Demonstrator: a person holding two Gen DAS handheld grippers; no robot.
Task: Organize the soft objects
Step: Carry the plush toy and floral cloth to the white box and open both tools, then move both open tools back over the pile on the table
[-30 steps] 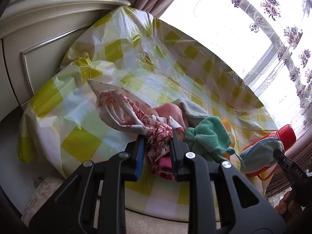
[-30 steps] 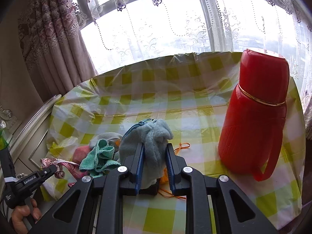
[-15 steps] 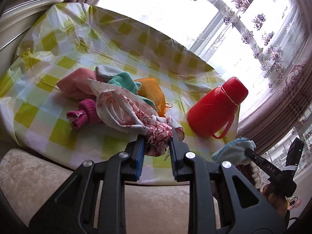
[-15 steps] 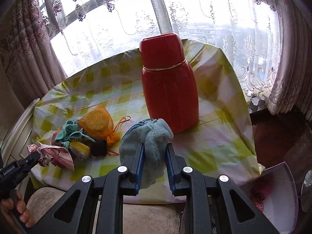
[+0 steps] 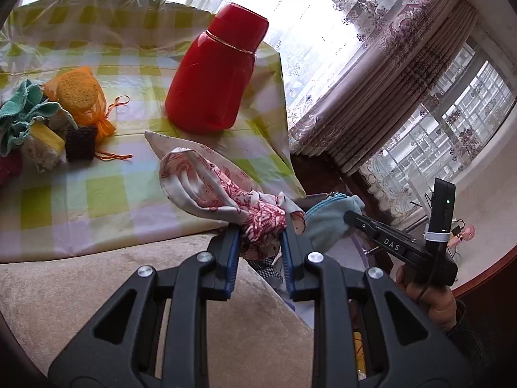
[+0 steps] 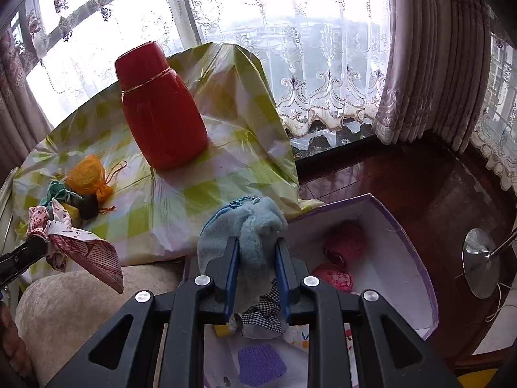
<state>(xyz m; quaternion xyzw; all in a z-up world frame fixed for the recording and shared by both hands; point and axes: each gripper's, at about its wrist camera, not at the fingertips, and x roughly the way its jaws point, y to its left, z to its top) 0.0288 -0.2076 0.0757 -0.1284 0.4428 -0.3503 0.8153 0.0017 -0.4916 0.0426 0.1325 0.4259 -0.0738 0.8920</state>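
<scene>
Left gripper (image 5: 260, 242): jaws clamped on a red-and-white patterned cloth (image 5: 219, 187), which is held in the air past the near edge of the table (image 5: 97, 190), above a beige cushion (image 5: 80, 291).

Right gripper (image 6: 257, 258): jaws closed tight on a fluffy blue pouch (image 6: 245, 226) (zip along its top edge), held over the near end of an open white box (image 6: 404, 258). Pink items (image 6: 342, 245) and checked fabric (image 6: 261, 313) are seen inside the box.

On the checked tablecloth a red flask (image 6: 161, 110) stands upright. Well to its left lie an orange mesh bag (image 5: 80, 97), a teal cloth (image 5: 22, 113) and other small soft pieces.
</scene>
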